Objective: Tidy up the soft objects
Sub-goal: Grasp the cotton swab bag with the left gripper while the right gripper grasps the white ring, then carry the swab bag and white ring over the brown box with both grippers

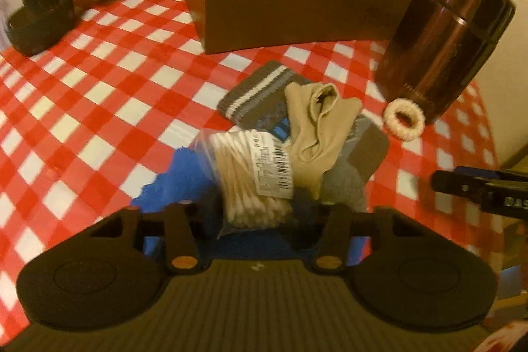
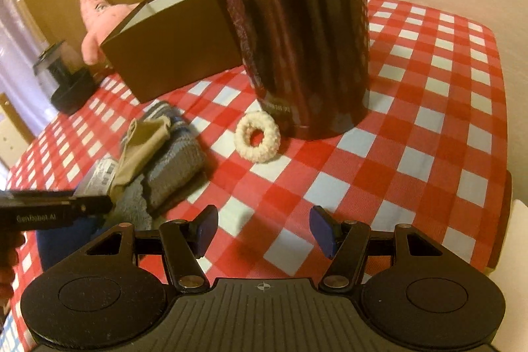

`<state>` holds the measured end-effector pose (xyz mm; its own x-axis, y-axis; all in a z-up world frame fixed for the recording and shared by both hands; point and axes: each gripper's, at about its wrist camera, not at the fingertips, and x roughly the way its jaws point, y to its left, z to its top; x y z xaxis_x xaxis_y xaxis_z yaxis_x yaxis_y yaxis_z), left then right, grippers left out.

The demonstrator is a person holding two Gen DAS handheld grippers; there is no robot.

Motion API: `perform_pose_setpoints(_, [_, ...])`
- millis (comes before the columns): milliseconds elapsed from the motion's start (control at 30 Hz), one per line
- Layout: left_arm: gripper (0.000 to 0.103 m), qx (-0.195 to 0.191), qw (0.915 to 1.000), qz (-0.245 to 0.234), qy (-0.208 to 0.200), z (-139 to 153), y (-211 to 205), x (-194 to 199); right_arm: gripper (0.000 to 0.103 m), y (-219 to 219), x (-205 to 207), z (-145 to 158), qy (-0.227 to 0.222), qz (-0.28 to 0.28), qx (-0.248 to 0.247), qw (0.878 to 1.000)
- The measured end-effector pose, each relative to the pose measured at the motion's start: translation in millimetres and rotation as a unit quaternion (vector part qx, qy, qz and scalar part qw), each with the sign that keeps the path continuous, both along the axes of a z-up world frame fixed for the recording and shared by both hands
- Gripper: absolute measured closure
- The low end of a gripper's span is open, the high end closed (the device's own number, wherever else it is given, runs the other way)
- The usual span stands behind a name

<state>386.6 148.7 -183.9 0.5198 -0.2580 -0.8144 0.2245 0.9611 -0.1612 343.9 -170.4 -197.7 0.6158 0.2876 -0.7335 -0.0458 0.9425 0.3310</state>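
Left gripper (image 1: 255, 213) pinches a crinkly clear bag of cotton swabs (image 1: 254, 174) atop blue fleece (image 1: 178, 180); limp beige stocking (image 1: 316, 127) drapes ribbed grey socks (image 1: 254, 91). Fuzzy cream ring scrunchie (image 2: 257, 137) touches the glossy cylinder flask (image 2: 297, 32). Right gripper (image 2: 262, 230) spread, empty.

Left hand-held gripper (image 1: 255, 213): fingertips hidden behind bag of cotton swabs (image 1: 254, 174). Blue towel (image 1: 178, 177): mostly covered. Thermos (image 2: 290, 22): top cut off. Label print: blurred, unreadable.
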Motion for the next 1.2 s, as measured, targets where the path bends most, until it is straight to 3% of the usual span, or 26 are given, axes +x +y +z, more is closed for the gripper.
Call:
perform_pose_setpoints(100, [0.07, -0.009, 0.9999, -0.001, -0.01, 7, 6, -1, 0.041, 1, 4, 2, -0.005, -0.009, -0.001, 1.0])
perform_pose_setpoints(367, [0.073, 0.0, 0.9986, 0.017, -0.05, 33, 31, -9, 0.041, -1, 23, 4, -0.025, -0.022, -0.009, 0.999])
perform_pose_setpoints(667, [0.073, 0.004, 0.9969, 0.044, -0.065, 40, 49, 1, 0.065, 12, 51, -6, -0.036, -0.024, -0.032, 0.999])
perform_pose_setpoints(867, [0.073, -0.002, 0.997, 0.042, -0.065, 41, 51, -2, 0.092, 22, 54, -9, -0.045, -0.019, -0.041, 0.998])
perform_pose_setpoints(1033, [0.073, -0.011, 0.9968, 0.029, -0.074, 50, 52, -12, 0.094, 26, 45, 0, -0.051, -0.014, -0.049, 0.997])
perform_pose_setpoints(1200, [0.073, -0.023, 0.9958, 0.009, -0.089, 69, 55, -22, 0.094, 31, 22, 29, -0.066, -0.023, -0.043, 0.997])
